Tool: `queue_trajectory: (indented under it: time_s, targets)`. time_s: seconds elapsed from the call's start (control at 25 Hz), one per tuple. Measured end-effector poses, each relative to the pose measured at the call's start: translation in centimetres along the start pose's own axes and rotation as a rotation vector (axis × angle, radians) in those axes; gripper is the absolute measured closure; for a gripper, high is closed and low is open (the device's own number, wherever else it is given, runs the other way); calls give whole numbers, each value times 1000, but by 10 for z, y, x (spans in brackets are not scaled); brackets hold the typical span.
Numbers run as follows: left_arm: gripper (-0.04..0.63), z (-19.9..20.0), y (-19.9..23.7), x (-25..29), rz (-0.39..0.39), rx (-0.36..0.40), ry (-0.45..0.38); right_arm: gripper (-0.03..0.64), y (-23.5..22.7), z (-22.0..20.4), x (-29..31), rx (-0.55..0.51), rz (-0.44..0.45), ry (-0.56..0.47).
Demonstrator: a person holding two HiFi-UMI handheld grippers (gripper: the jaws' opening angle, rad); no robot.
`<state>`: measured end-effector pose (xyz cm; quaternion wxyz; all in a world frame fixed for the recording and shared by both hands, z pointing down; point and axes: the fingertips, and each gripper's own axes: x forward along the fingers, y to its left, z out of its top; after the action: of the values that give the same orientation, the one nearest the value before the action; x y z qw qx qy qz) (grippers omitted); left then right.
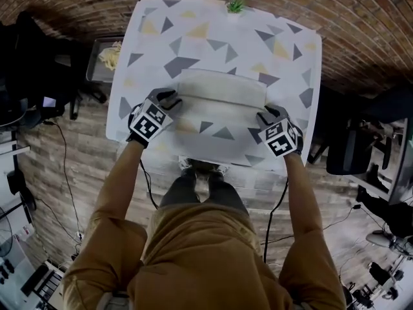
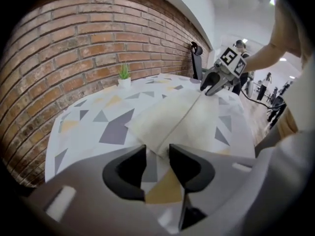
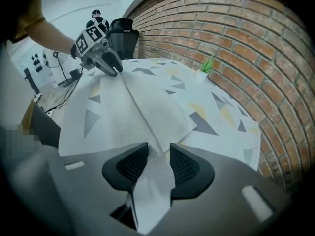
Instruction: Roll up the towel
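Head view: at the far left a side tray [image 1: 98, 60] stands just beside the table [image 1: 155, 50], which is covered by a cloth printed with triangles. The left gripper [image 1: 169, 101] sits at the left end of the towel [image 1: 222, 88]. The towel lies flat across the middle of the table, with a straight fold line running along its length. In the left gripper view the jaws stand a little apart with only the patterned cloth between them. The towel's corner lies just at their tips and is not gripped.

Further right, on the far edge of the table, is a small potted plant [image 1: 235, 6], well clear of the work. At the towel's right end is the right gripper [image 1: 266, 116]. In the right gripper view its jaws are nearly together, and a pinch of the towel's corner runs up between them and looks clamped.

The rolling seems to be at an early stage, since the towel is a flat folded strip and no roll has formed. The next move probably calls for both grippers to take the near edge at matching corners. They would then turn it over away from the person, keeping the two ends level so the roll does not skew.

There are one towel, two grippers, one table, one plant and one side tray.
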<state>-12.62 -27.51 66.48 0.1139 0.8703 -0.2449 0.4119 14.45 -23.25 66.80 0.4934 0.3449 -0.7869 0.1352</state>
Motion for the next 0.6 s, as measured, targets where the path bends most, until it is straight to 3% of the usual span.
queue_trajectory:
  time_s: [0.16,0.28,0.4,0.6]
  targets:
    - [356,1,10,-10,78,-13,-43,440,-10,2,-8,-16,-64,-31]
    - [357,0,5,-21,75,-11,-65,436,-13,4,-21,-62,-99,-67]
    - [357,-4,-5,-29,60,11,-70,436,-2,5,-34,-178,-109,-88]
    - [356,-11,-24,-40,49,20,-76,436,26,-8,-38,-308,-84,-65]
